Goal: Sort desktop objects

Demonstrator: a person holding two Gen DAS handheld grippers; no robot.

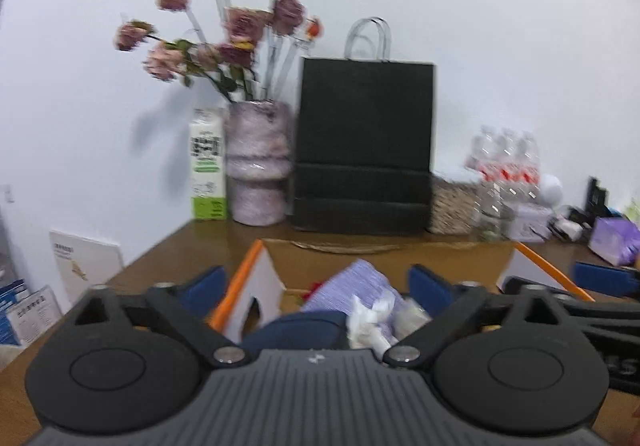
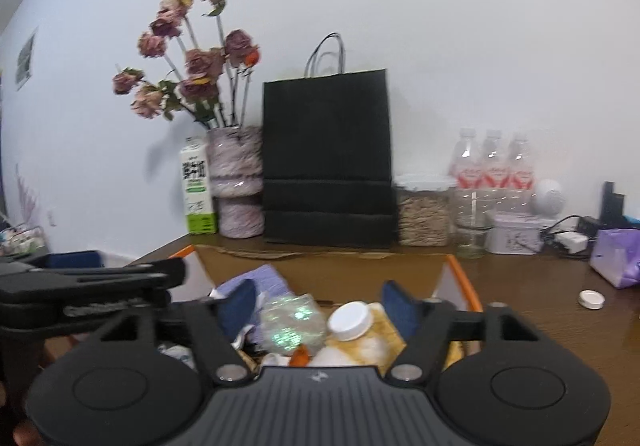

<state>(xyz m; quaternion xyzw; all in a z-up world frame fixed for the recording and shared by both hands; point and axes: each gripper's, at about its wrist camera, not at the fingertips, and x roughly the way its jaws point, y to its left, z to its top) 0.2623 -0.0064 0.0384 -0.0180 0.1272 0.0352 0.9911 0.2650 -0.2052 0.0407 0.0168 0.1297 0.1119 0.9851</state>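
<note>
An open cardboard box with orange edges stands on the brown desk right in front of both grippers. In the left wrist view it holds a purple pack, crumpled white tissue and a dark blue rounded thing. My left gripper is open above the box, nothing between its blue pads. The right wrist view shows the box with a glittery clear wrap, a white-capped bottle and the purple pack. My right gripper is open over them, gripping nothing.
Along the back wall stand a milk carton, a vase of dried roses, a black paper bag, a grain jar and water bottles. A white lid and a purple tissue pack lie at right.
</note>
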